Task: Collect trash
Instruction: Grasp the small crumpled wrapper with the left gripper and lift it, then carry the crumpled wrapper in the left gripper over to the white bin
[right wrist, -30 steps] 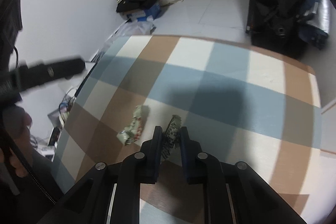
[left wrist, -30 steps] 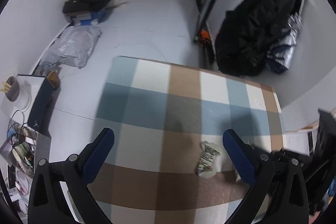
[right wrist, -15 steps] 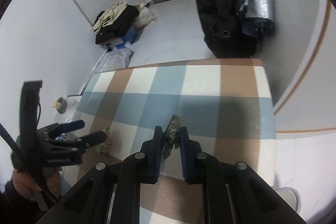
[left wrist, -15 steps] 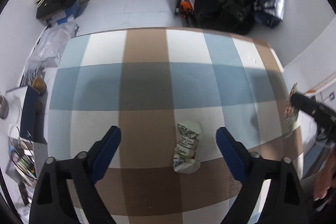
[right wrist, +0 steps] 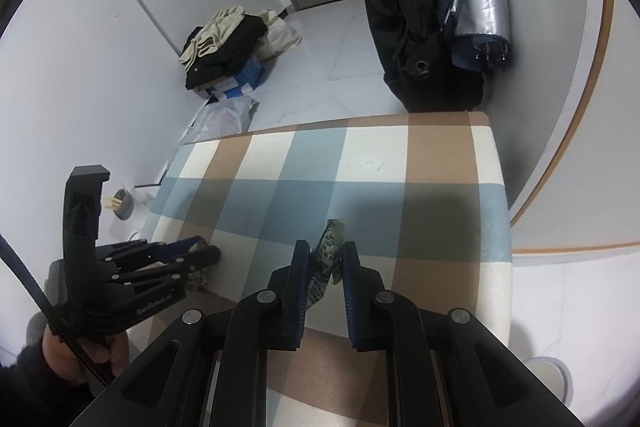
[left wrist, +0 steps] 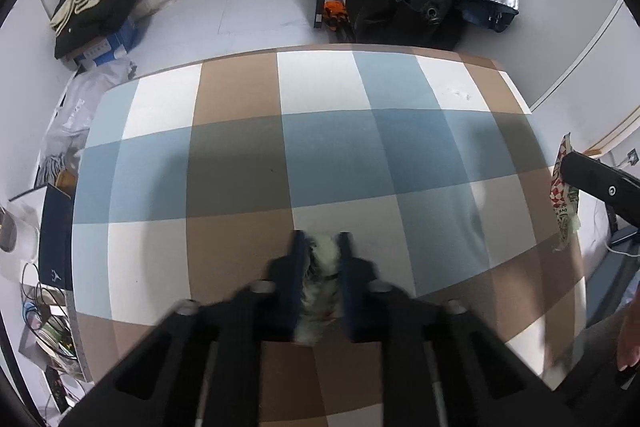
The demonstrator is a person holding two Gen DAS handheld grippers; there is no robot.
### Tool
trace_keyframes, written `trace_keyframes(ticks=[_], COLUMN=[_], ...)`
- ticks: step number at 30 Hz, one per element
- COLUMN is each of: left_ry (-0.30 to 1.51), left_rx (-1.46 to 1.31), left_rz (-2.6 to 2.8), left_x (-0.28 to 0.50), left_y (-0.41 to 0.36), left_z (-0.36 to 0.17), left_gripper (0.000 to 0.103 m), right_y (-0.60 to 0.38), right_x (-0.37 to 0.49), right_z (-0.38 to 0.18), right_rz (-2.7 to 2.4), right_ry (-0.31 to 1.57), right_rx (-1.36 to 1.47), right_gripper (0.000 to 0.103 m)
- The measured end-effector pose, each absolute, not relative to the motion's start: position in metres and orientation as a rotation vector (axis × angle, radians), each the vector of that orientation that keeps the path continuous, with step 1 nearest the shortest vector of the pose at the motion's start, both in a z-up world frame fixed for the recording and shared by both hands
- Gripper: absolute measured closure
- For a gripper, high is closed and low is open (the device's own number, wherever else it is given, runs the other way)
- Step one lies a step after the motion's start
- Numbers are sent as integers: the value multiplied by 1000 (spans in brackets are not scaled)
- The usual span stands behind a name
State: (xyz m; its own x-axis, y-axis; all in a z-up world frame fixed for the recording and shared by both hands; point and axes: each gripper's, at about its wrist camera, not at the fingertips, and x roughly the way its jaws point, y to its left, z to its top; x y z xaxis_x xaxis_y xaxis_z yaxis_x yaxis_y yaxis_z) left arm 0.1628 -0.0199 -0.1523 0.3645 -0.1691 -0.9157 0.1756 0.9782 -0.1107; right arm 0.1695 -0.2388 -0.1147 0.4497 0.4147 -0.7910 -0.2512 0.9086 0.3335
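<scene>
While both jaws clench | left gripper [left wrist: 320, 247] pinches crumpled wrapper [left wrist: 325, 259] mid-body, jaws just closing | right gripper [right wrist: 326, 255] grips printed wrapper [right wrist: 326, 259] | light, soft, crushable

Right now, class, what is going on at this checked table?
A person is clearing trash with a handheld gripper in each hand. The left gripper has just been closing and is now clamped on a crumpled pale wrapper lying on the checked tablecloth. The right gripper grips a printed wrapper, lifted off the table near its right edge. No other trash shows on the cloth, and no bin is in view.
</scene>
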Motion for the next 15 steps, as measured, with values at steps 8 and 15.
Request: trace_keyframes(ticks=[8, 15], left_ry=[1120, 1082], left_rx=[40, 13], left_rz=[-255, -272], left_x=[149, 141], left_y=[-33, -32], left_z=[-136, -124], left_gripper=[97, 98], right_y=[-231, -231], right_x=[160, 149], right_z=[-111, -106], right_rz=[428, 415], right_ry=[1008, 985], right_rx=[147, 154], right_gripper=[88, 88])
